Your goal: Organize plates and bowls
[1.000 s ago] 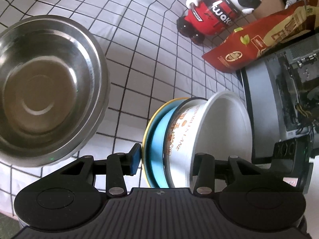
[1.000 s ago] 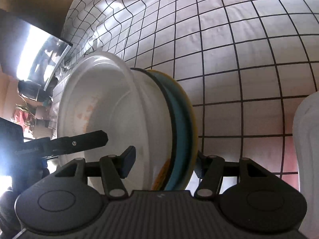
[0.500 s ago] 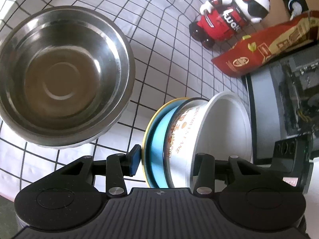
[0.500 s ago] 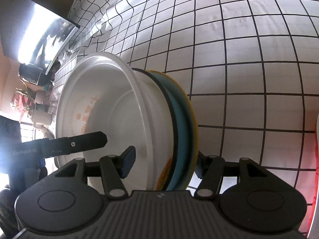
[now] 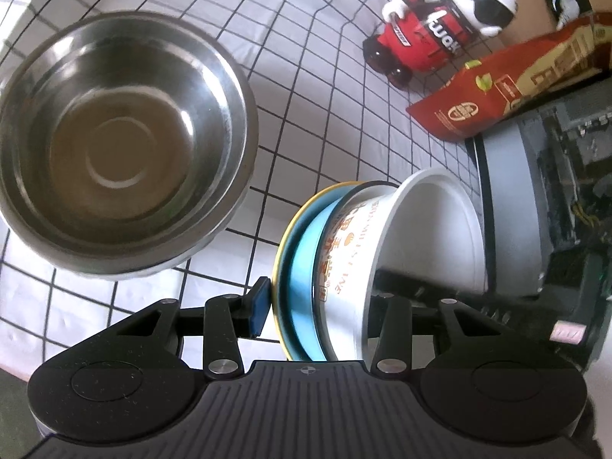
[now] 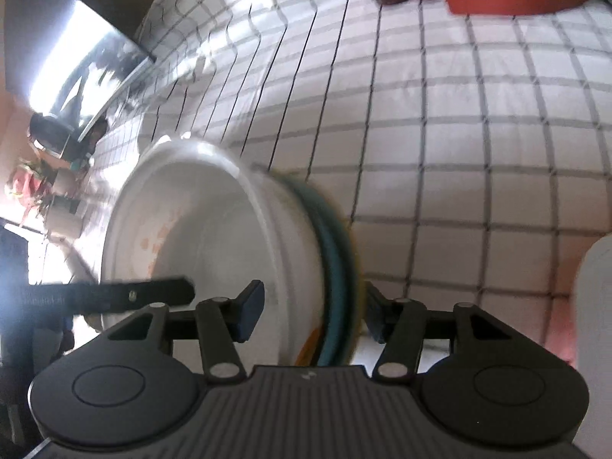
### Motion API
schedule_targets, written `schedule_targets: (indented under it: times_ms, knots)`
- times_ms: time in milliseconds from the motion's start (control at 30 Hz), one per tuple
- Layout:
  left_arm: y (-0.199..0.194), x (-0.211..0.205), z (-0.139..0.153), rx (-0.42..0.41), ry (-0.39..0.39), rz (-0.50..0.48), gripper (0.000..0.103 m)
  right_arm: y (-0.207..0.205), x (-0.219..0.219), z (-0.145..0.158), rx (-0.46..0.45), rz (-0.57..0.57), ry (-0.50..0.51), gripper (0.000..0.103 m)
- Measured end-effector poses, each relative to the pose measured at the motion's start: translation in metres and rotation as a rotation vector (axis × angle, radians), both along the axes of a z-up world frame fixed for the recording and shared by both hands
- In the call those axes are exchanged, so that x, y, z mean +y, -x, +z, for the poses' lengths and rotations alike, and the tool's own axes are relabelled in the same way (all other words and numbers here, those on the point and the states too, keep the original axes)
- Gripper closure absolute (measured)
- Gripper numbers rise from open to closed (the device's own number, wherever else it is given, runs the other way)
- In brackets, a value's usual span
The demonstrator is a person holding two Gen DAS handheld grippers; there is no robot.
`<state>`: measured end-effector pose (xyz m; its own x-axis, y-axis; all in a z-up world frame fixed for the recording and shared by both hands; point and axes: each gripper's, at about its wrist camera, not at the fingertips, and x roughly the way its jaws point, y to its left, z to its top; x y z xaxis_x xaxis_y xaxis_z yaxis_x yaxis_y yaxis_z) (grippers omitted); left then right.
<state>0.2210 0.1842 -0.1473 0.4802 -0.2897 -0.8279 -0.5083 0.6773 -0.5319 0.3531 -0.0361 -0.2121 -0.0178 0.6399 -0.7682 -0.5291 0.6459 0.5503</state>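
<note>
A white bowl with printed lettering is stacked on a blue plate and a yellow-rimmed plate. My left gripper is shut on this stack, held above the checked cloth. My right gripper is shut on the same stack from the other side: white bowl, blue plate. A large steel bowl sits on the cloth to the left of the stack in the left wrist view.
A red and white toy robot and a red snack bag lie at the far side. A grey computer case stands to the right. A white object is at the right edge of the right wrist view.
Both grippers have carried the stack along the cloth. In the left wrist view the steel bowl has shifted right and come fully into view.
</note>
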Motion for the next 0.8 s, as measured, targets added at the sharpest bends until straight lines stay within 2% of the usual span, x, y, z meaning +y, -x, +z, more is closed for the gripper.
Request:
schedule_targets:
  times_ms: [67,133,267,467,600,700,800]
  knots:
    - [-0.002,-0.002,0.002,0.000,-0.021,-0.018,0.057,-0.003,-0.004,0.009,-0.041,-0.013,0.009,0.053]
    - [-0.004,-0.003,0.004,0.002,-0.035,-0.027,0.057,-0.005,-0.006,0.015,-0.055,-0.011,0.007,0.061]
    - [-0.006,-0.001,0.009,-0.009,-0.060,-0.036,0.057,-0.004,-0.008,0.014,-0.065,-0.024,0.021,0.061]
    - [-0.010,-0.004,0.033,-0.082,-0.175,-0.054,0.059,0.001,-0.010,0.005,-0.052,-0.033,0.045,0.061]
    - [-0.014,-0.010,0.037,-0.075,-0.222,-0.090,0.059,0.004,-0.005,0.005,-0.045,0.000,0.062,0.061]
    - [-0.012,-0.017,0.037,-0.056,-0.272,-0.125,0.060,0.012,-0.002,0.013,-0.102,0.026,0.094,0.061]
    - [-0.008,-0.018,0.037,-0.060,-0.277,-0.150,0.060,0.017,-0.001,0.021,-0.150,0.034,0.112,0.061]
